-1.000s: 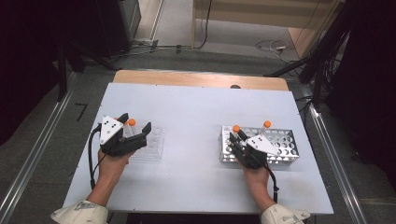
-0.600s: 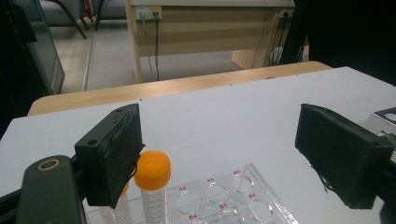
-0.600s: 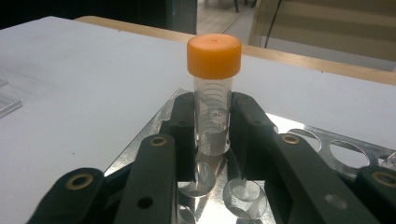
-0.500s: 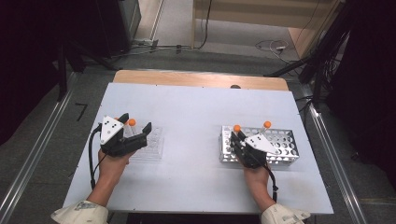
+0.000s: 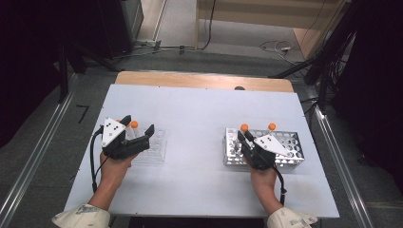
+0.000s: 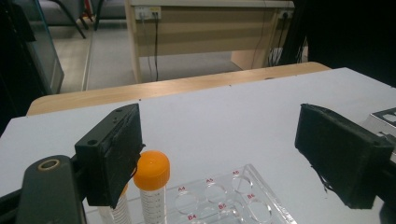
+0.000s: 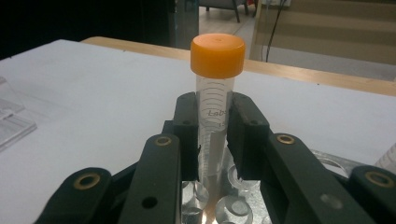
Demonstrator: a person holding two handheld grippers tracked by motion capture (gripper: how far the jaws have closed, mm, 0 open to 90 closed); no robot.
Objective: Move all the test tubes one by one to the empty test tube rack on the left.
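Held tube: orange-capped tube [image 7: 215,93] stands upright between the jaws of the right gripper [image 7: 214,140], both pads pressed on its clear wall below the cap; its foot is in or just above a hole of the metal rack [image 5: 290,142], cannot tell which.
Change over the last second: almost none. In the high view the right gripper [image 5: 243,136] sits at the rack's left end as before, and the same tube cap [image 5: 244,127] shows at the same spot. The left gripper has not shifted either.
Meaning for the work: judged as a pause right at the grasp, tube clamped but not yet lifted clear of the metal rack. The transfer toward the clear rack looks barely begun.
Left gripper: left gripper [image 6: 219,154] jaws wide apart, holding nothing, hovering over the clear plastic rack [image 6: 261,196].
Clear rack contents: 1 orange-capped tube [image 6: 152,186] standing just beside the left jaw, a 2nd tube [image 6: 119,207] partly hidden behind that jaw; holes labelled A4, A5, B4, B5 empty.
Second tube in metal rack: 1 more orange cap [image 5: 272,126] to the right of the held one.
High view adds: both racks on the white table [image 5: 199,109], well apart, 1 hand at each.
Gripper views add: pad contact on the tube, printed graduations, hole labels; none of that is readable from above.
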